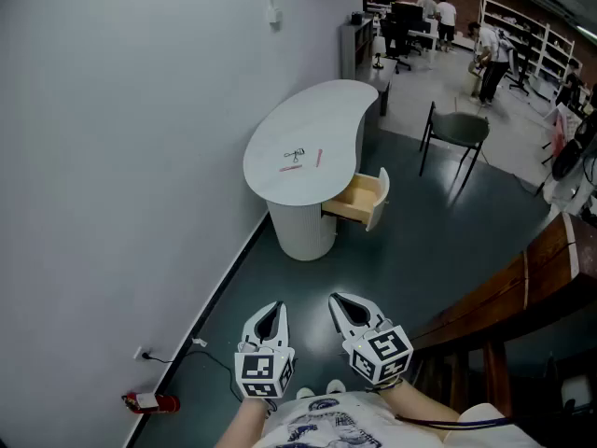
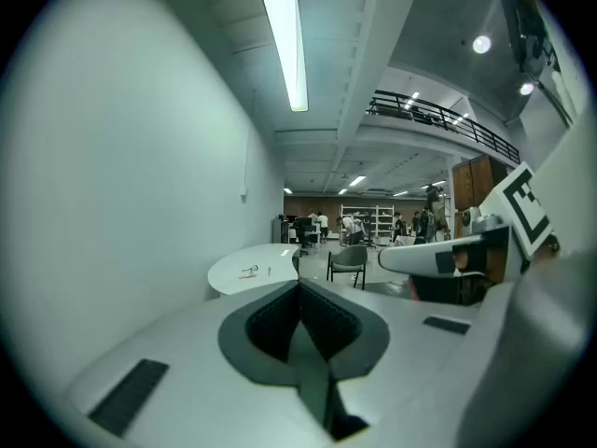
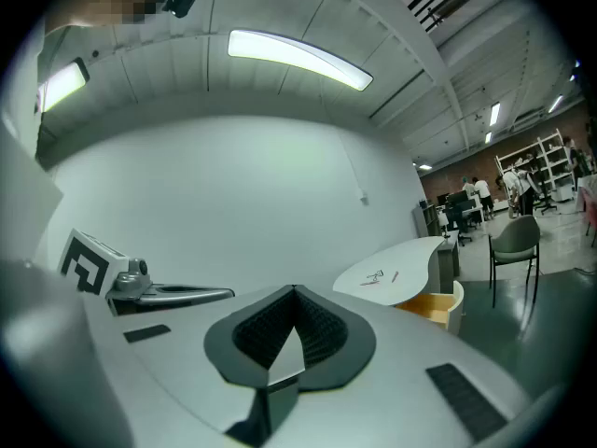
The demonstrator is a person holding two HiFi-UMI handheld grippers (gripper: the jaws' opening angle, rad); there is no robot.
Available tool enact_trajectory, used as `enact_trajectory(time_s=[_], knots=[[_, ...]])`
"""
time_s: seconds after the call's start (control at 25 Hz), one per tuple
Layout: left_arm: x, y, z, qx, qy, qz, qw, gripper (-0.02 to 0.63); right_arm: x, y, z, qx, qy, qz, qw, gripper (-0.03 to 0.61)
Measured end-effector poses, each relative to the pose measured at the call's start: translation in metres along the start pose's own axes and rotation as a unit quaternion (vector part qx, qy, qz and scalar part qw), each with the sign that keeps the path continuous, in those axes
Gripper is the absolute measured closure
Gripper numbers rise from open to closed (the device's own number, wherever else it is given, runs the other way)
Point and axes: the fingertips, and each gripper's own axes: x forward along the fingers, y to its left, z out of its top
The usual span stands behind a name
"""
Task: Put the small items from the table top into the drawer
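A white kidney-shaped table (image 1: 336, 110) stands well ahead by the wall. On its top lie a small black clip-like item (image 1: 295, 154), a red pen (image 1: 318, 158) and a thin red stick (image 1: 291, 167). Under the table's right side a wooden drawer (image 1: 359, 200) stands pulled out; its inside is hidden. Both grippers are held close to the person's body, far short of the table. My left gripper (image 1: 271, 308) is shut with nothing in it. My right gripper (image 1: 338, 301) is likewise shut and empty. The table (image 2: 252, 269) (image 3: 396, 267) shows small beyond each gripper's jaws.
A grey wall runs along the left. A dark chair (image 1: 457, 131) stands right of the table. A wooden railing (image 1: 522, 278) lies at the right. A red object with a cable (image 1: 149, 401) sits on the floor at the lower left. People stand at desks and shelves far back.
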Motion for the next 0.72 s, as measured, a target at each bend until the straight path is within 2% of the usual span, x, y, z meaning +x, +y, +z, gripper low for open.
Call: enact_trajectory(time_s=[0.72], knots=[[0.019,-0.001,0.003,0.004,0.0,-0.002,1.0,0.594,0.012,-0.02,0.002,0.013,-0.01,-0.005,1.0,0.558]])
